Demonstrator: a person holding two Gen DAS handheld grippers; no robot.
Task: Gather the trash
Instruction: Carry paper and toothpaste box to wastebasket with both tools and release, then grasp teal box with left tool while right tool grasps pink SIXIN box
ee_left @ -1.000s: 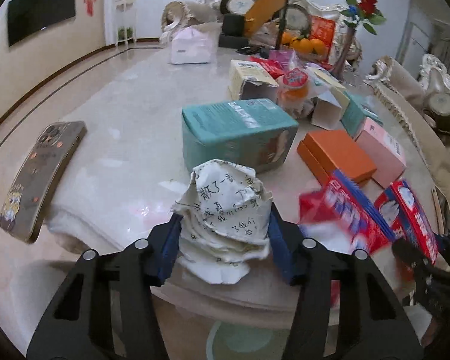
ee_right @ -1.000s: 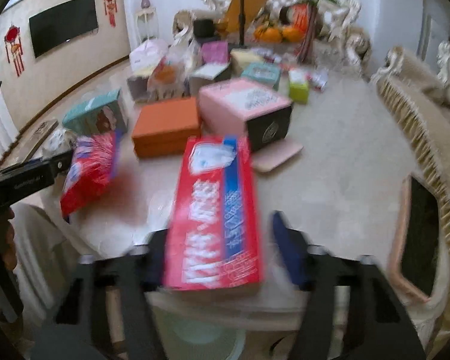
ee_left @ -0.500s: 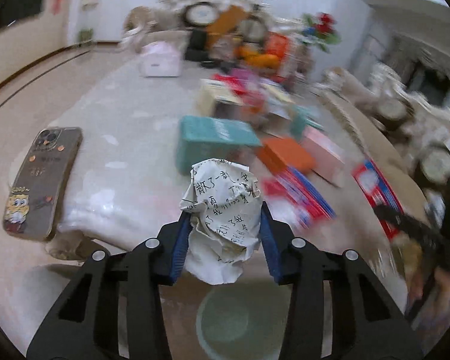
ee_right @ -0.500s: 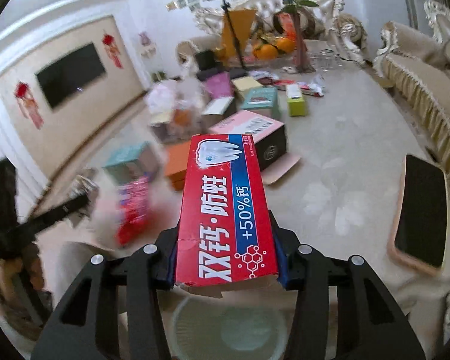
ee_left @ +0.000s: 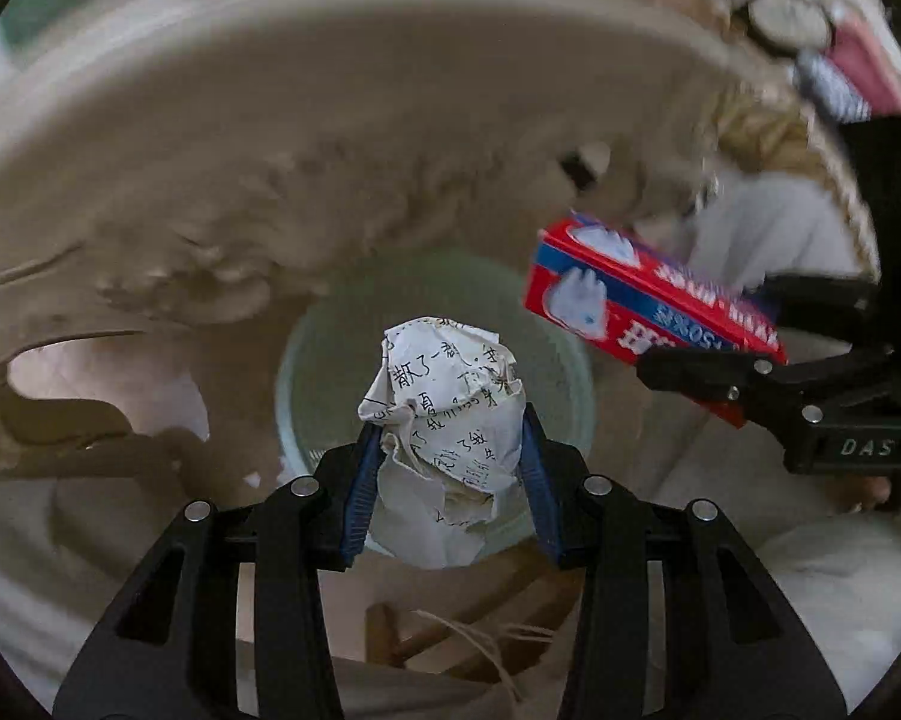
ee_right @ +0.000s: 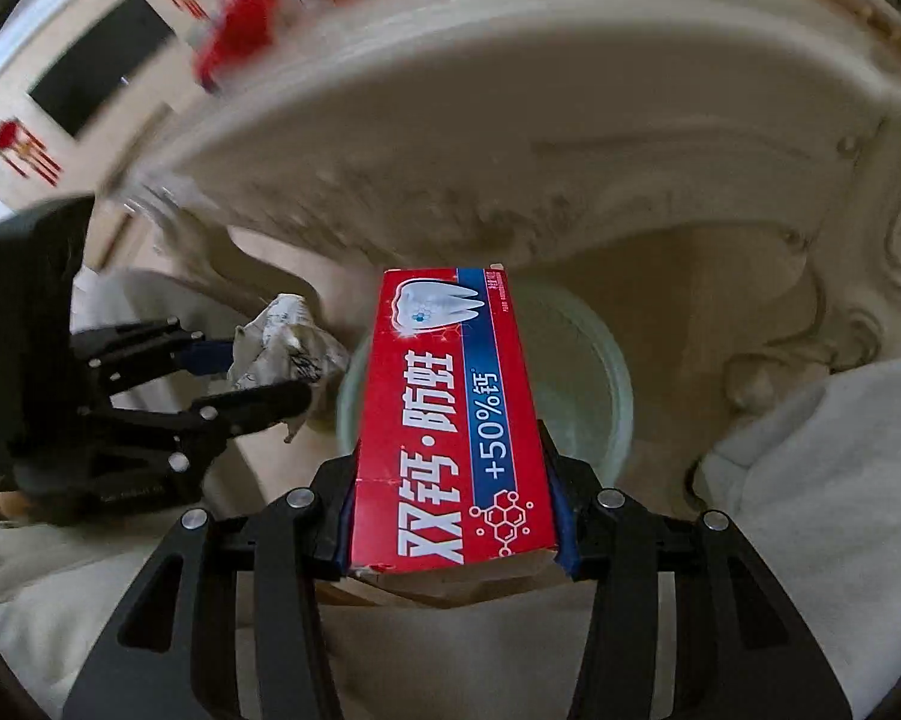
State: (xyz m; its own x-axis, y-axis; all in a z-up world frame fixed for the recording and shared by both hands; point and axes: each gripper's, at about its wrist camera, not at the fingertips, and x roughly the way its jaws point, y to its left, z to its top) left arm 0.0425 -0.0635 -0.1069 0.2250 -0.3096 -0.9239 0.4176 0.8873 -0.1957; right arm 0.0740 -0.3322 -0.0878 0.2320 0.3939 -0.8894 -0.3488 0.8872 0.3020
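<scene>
Left gripper [ee_left: 447, 450] clenched on crumpled paper [ee_left: 444, 420] | right gripper [ee_right: 453, 504] clamps toothpaste box [ee_right: 450, 420] | both have swung down off the tabletop, now over pale-green bin [ee_right: 606, 396] below table edge [ee_right: 510, 120] | drop looks next

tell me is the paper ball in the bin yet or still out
Out. The paper ball is clamped between the left hand-held gripper's blue pads, above the open mouth of the bin.
</scene>
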